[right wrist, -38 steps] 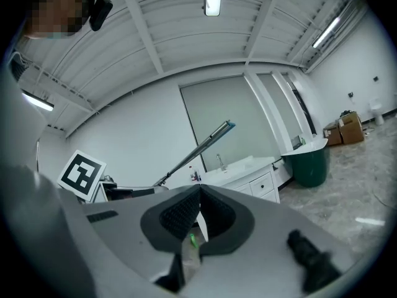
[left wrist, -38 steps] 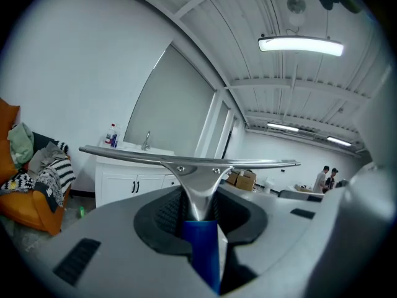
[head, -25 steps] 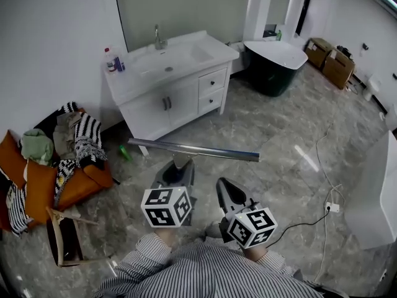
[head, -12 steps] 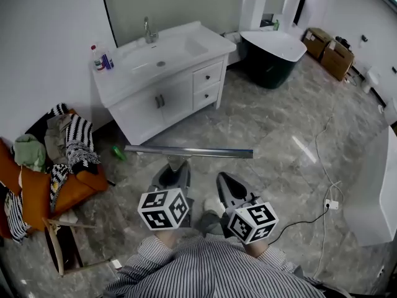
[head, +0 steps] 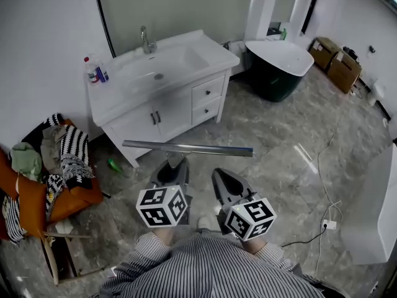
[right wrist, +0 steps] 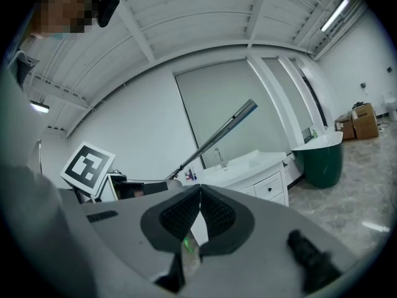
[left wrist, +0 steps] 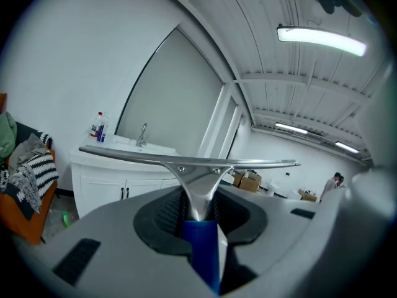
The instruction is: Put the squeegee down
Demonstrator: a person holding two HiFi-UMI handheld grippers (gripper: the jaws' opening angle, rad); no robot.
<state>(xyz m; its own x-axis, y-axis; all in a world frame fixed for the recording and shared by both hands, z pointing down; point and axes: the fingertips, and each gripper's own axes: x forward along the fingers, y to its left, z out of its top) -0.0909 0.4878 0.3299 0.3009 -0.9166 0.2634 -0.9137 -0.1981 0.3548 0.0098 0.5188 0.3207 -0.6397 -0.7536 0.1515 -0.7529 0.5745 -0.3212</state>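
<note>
While the left gripper [head: 175, 168] clamps the squeegee's [head: 186, 148] blue handle, the right gripper [head: 220, 180] sits clenched and empty; vanity [head: 180, 109] ahead.

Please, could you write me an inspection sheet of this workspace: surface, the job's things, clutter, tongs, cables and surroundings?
Surface: grey marble floor; white vanity top with a sink and a tap.
Job's things: squeegee, held level in the air, not yet put down.
Clutter: clothes heaped on an orange chair; bottles on the vanity corner; a green thing on the floor; cardboard boxes.
Tongs: left tongs shut on the squeegee's handle; right tongs shut, empty.
Cables: white cable and black cable on the floor at the right.
Surroundings: mirror; dark green bathtub.
</note>
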